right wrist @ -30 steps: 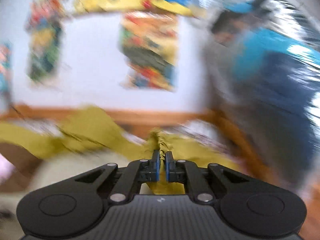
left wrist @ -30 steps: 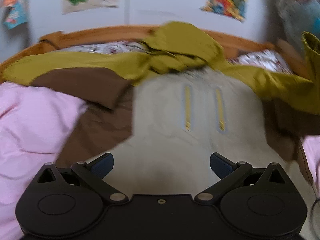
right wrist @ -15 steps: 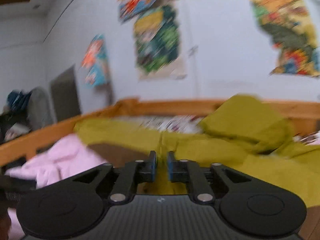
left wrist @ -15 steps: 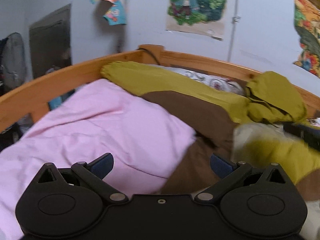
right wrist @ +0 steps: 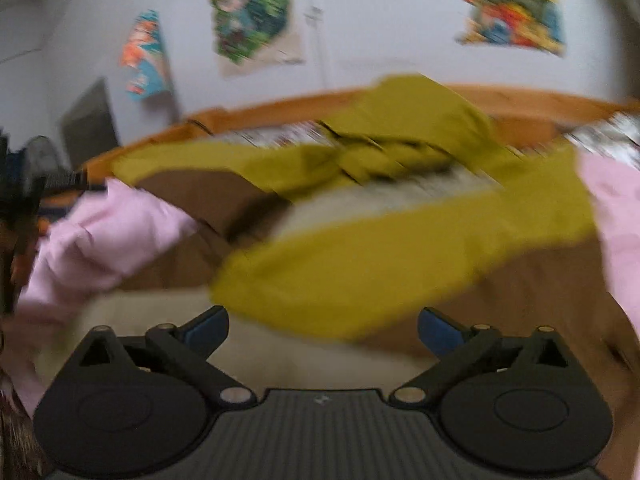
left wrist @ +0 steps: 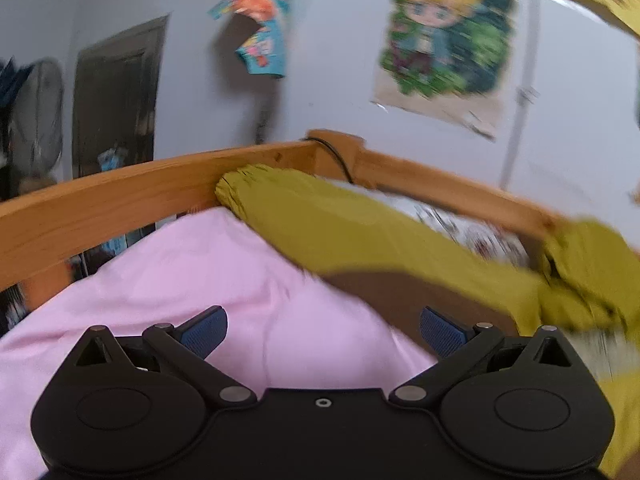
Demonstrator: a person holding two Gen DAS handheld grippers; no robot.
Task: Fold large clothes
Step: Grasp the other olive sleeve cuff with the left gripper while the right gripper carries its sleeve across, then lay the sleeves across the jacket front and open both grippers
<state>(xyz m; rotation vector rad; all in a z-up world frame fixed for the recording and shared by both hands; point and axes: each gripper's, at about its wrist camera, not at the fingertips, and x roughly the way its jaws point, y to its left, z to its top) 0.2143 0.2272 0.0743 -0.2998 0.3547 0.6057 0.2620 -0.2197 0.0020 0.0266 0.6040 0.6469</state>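
A large jacket in olive-yellow, brown and cream lies spread on the bed. In the left wrist view its olive left sleeve [left wrist: 320, 224] stretches to the bed's far left corner, cuff against the wooden rail. My left gripper [left wrist: 322, 330] is open and empty above the pink sheet [left wrist: 192, 280], short of that sleeve. In the right wrist view the right sleeve [right wrist: 400, 264] lies folded across the cream and brown body, with the hood [right wrist: 404, 120] bunched behind. My right gripper [right wrist: 322, 326] is open and empty just in front of the folded sleeve.
A wooden bed rail [left wrist: 120, 208] curves around the far side, with a black cable over its corner. Posters hang on the grey wall [left wrist: 440, 52]. A dark doorway and a fan stand at the left [left wrist: 112, 96]. A patterned pillow [left wrist: 472, 232] lies behind the jacket.
My right gripper was shut on the olive sleeve, carried it leftward over the body, and now stands open with the sleeve lying folded. My left gripper swung left toward the other sleeve, staying open.
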